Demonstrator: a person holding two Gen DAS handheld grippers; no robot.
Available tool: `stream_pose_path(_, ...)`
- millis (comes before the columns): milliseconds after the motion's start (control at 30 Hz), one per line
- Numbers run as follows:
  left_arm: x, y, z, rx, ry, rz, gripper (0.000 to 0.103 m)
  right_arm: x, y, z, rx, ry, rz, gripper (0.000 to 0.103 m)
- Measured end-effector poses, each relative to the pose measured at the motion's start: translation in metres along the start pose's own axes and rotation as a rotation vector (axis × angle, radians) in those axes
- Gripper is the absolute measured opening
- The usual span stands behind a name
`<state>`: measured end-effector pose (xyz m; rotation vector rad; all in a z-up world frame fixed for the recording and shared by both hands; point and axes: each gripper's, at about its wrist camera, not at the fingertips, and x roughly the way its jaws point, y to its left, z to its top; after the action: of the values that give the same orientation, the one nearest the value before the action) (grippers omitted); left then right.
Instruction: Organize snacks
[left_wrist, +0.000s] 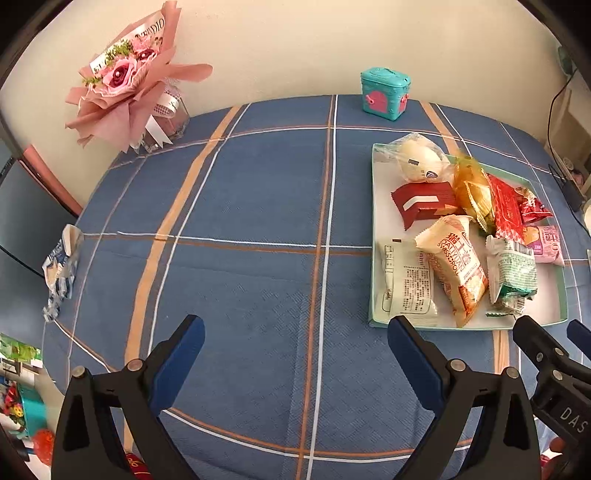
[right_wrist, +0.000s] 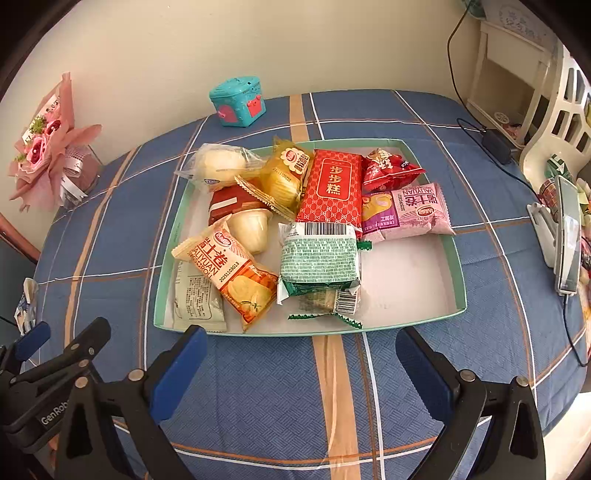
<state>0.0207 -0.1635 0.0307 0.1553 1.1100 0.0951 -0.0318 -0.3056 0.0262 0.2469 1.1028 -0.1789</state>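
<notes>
Snacks sat piled in a shallow rectangular tray (right_wrist: 456, 258) with a thin mint-green rim and a white floor, on the worktop (right_wrist: 258, 387) under a blue woven cloth with orange and white plaid lines. Crinkled plastic wrappers throughout: an orange swiss roll pack (right_wrist: 236, 275) against the near-left wall, a green pack (right_wrist: 319, 258) with a barcode at centre, a flat red pack (right_wrist: 332, 186) behind it, a pink pack (right_wrist: 406, 208) to the right. The tray's near-right corner showed bare floor.

Left claw (left_wrist: 295, 326) was spread wide, nothing between the blue pads, over bare cloth left of the tray. Right claw (right_wrist: 301, 338) was likewise spread and held nothing, just short of the tray's near rim.

A teal plastic box (right_wrist: 238, 101) stood near the wall, a pink paper bouquet (left_wrist: 127, 79) at far left.
</notes>
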Motion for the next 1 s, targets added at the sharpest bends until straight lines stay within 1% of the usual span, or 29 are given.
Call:
stream_pose_path(500,0.0007,0.0031,0.0005,-0.032,0.013,0.008,0.099,0.0014,-0.0022,0.0006,0.008,0.005,-0.006,0.103)
stream_pose_path(633,0.0015,0.0052,0.0012,-0.043,0.018,0.022,0.099,0.002,-0.0016,0.0,0.005,0.008,-0.008,0.103)
stream_pose_path(1000,0.0024,0.0065,0.002,-0.051,0.026,0.006,0.099,0.0047,0.0003,-0.0008,-0.006,0.016,-0.011,0.103)
